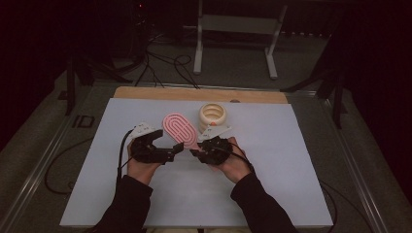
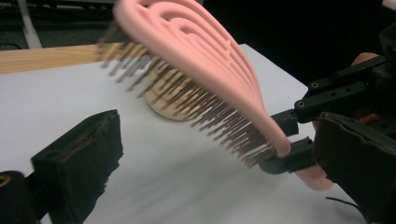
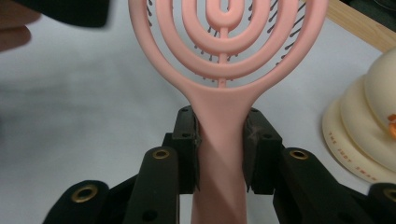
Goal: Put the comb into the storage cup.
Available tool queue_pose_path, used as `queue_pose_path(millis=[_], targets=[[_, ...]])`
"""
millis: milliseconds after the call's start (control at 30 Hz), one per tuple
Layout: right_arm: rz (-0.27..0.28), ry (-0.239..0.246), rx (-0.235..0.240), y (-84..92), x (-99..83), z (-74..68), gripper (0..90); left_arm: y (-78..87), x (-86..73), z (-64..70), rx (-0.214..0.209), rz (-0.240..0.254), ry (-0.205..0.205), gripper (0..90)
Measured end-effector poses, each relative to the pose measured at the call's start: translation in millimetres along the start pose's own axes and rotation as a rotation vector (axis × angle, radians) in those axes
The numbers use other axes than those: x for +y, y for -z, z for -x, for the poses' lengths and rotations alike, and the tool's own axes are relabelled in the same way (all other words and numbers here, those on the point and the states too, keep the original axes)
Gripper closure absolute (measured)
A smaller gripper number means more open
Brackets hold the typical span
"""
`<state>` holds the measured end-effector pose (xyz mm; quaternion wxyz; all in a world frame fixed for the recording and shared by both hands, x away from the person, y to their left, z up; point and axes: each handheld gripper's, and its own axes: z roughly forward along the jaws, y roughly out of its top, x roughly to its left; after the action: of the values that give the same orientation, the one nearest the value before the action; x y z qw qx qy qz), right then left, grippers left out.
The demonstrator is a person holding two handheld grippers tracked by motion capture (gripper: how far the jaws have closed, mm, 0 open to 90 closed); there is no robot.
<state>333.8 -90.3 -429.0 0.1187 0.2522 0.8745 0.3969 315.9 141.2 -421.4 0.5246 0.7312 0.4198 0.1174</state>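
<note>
A pink hairbrush with looped ribs is held off the white table by its handle. My right gripper is shut on that handle, one pad on each side, and the brush head reaches away from it. In the high view the right gripper sits just below the brush's near end. My left gripper stands open, its jaws wide apart, and the brush's bristles pass ahead of them, untouched. Seen from above, the left gripper points right towards the brush handle.
A cream ringed object stands on the white sheet just behind the brush, close to its head. A wooden strip runs along the table's far edge. Cables and a white frame lie on the floor beyond.
</note>
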Motion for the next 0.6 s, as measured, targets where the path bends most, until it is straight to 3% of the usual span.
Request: queue_pose_path(millis=[300,333,367,467,533,600], targets=[[0.008,0.017,-0.001,-4.0,3.9,-7.6,70.0,-11.7,5.8,6.9,0.01,0.001,0.047,25.6],[0.008,0.024,-0.003,-4.4,4.1,-8.4,70.0,-13.8,5.9,5.8,0.002,-0.001,0.069,25.6],[0.016,0.028,-0.009,-4.1,4.6,-9.8,70.0,-14.0,5.7,5.1,-0.005,0.002,0.08,34.9],[0.022,0.031,-0.014,-3.6,4.9,-10.0,70.0,-14.8,5.2,3.7,-0.019,0.008,0.107,44.8],[0.03,0.039,-0.012,-2.8,4.6,-10.8,70.0,-15.8,4.5,1.1,-0.054,0.02,0.148,47.2],[0.03,0.048,-0.022,-2.2,4.6,-11.5,70.0,-15.8,4.4,0.6,-0.06,0.032,0.156,51.9]])
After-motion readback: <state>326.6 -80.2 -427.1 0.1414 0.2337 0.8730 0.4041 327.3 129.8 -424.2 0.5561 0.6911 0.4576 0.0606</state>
